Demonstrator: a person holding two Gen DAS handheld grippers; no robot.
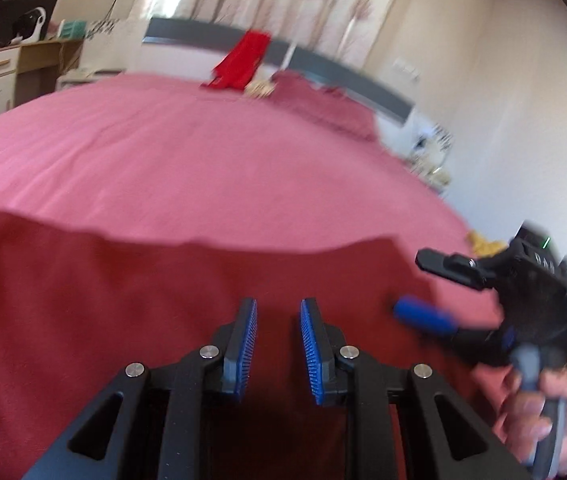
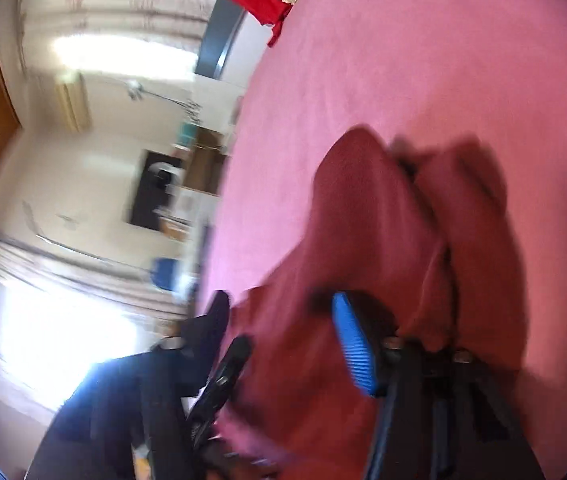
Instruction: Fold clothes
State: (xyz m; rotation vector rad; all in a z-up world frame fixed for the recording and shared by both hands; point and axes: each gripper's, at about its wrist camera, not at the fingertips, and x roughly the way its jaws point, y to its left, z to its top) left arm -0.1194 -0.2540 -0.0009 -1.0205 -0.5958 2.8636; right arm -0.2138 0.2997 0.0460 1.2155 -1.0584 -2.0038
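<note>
Dark red garment (image 1: 163,300) spread under both grippers.
Left gripper (image 1: 277,328) parted above the cloth, grasping nothing; right gripper (image 2: 283,344) blurred, seemingly pinching a fold, possibly to lift it.

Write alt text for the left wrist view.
The left gripper, jaws open with nothing between them, hovers over a dark red garment spread on a pink bedspread. At right, a hand holds the right gripper at the garment's edge.
</note>
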